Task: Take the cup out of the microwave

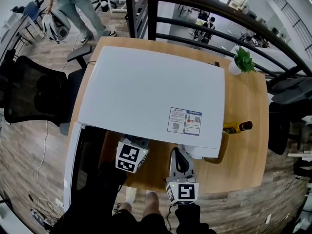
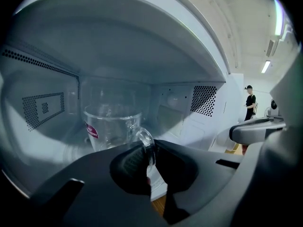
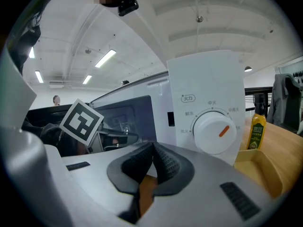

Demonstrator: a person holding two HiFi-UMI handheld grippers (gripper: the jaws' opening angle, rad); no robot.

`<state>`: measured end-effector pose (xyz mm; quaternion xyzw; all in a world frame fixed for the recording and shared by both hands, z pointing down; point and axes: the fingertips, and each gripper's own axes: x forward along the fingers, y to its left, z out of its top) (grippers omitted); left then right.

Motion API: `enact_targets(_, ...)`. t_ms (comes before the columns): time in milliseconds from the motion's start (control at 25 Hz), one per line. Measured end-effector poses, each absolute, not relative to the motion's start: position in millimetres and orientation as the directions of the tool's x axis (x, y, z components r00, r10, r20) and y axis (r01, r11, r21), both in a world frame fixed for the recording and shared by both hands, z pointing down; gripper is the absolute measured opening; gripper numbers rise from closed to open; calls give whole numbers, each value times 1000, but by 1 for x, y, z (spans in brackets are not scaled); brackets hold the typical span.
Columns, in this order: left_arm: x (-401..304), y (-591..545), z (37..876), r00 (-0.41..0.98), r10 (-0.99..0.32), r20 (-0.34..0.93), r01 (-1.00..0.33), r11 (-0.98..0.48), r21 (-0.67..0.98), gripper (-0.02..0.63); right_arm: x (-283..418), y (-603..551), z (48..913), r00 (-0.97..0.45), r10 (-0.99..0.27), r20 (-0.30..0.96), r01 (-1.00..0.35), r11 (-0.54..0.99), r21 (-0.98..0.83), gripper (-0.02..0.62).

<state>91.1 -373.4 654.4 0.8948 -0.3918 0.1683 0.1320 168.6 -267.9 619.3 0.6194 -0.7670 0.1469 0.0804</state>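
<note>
Inside the white microwave [image 2: 142, 46] a clear glass cup [image 2: 111, 126] with a red label stands on the floor of the oven. My left gripper [image 2: 150, 150] reaches into the cavity and is shut on the cup's handle [image 2: 146, 142], which sits pinched between the dark pads. In the head view the left gripper [image 1: 136, 144] goes in under the microwave [image 1: 151, 94], its tips hidden. My right gripper [image 1: 180, 155] waits at the microwave's front, before the control panel [image 3: 208, 108] and its dial [image 3: 213, 129]; its pads [image 3: 163, 162] meet with nothing between them.
The microwave door [image 1: 73, 165] hangs open to the left. On the wooden table [image 1: 243, 165] stand an oil bottle [image 1: 237, 126], a wooden tray [image 1: 222, 147] and a small potted plant [image 1: 242, 61]. A black chair [image 1: 34, 94] stands left, a railing [image 1: 219, 13] behind, a person [image 1: 78, 6] beyond.
</note>
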Motion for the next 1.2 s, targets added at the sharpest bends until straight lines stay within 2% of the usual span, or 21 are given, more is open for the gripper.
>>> enact_targets(240,93,-370,649,655,-652,382,-724,-686,72,25,171,-266,621,-208,-927,312,-976,177,-128,15)
enact_targets(760,85,-344,636,696,-633,338,-704,-695,146,23,167,-260,606,-200,-935,292,-978,174,-112,15)
enact_targets(1200,65,-311,601,692,-650,314,-708,-696,119,23,151,-241,575,-195,-947,256,-979,174,-104,15)
